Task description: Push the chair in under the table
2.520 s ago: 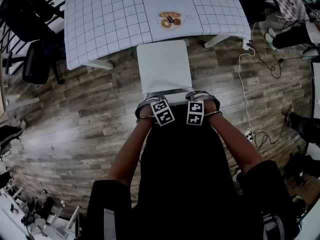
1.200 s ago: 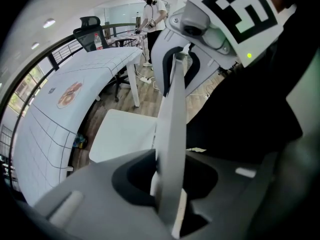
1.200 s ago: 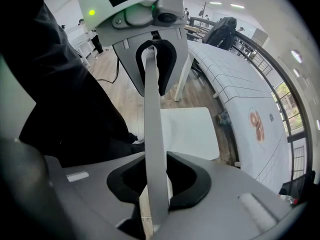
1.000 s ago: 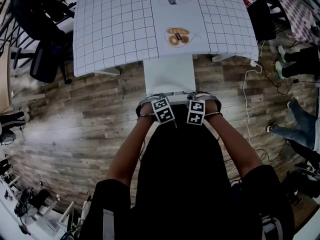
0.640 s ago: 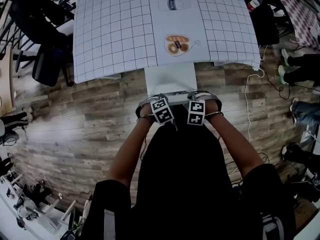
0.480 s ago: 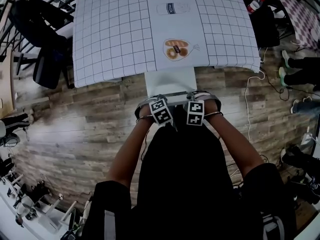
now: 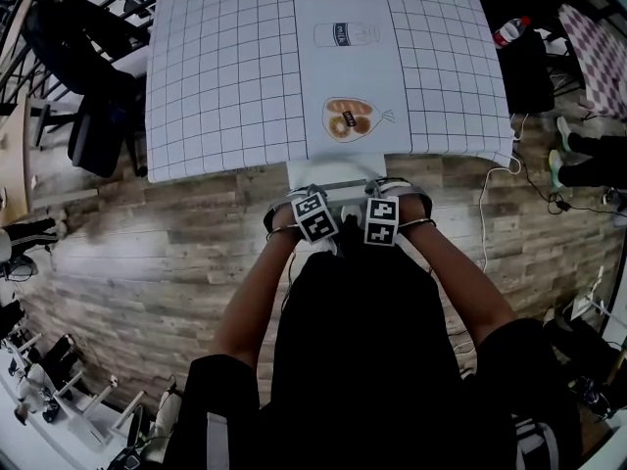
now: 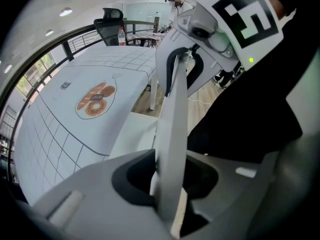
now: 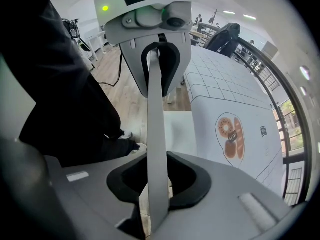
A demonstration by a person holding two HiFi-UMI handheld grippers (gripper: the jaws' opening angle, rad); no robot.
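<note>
A white chair is almost wholly under the table (image 7: 225,86), which wears a white grid cloth; only a strip of its seat (image 7: 333,170) shows. My left gripper (image 7: 315,202) and right gripper (image 7: 382,202) sit side by side on top of the chair's backrest, both pointing steeply down. In the left gripper view the thin white backrest edge (image 8: 172,129) runs up between the jaws of the left gripper (image 8: 170,184), which are shut on it. In the right gripper view the backrest (image 9: 155,144) is likewise clamped by the right gripper (image 9: 157,184), beside the seat (image 9: 180,129).
A black office chair (image 7: 83,76) stands left of the table on the wooden floor. A bottle (image 7: 509,29) and dark bags lie at the table's right. White cables (image 7: 487,199) trail over the floor there, and a person's legs (image 7: 588,150) show at the right edge.
The chair has slid further under the table; much less of its seat shows. Both grippers went forward with the backrest and kept their hold.
</note>
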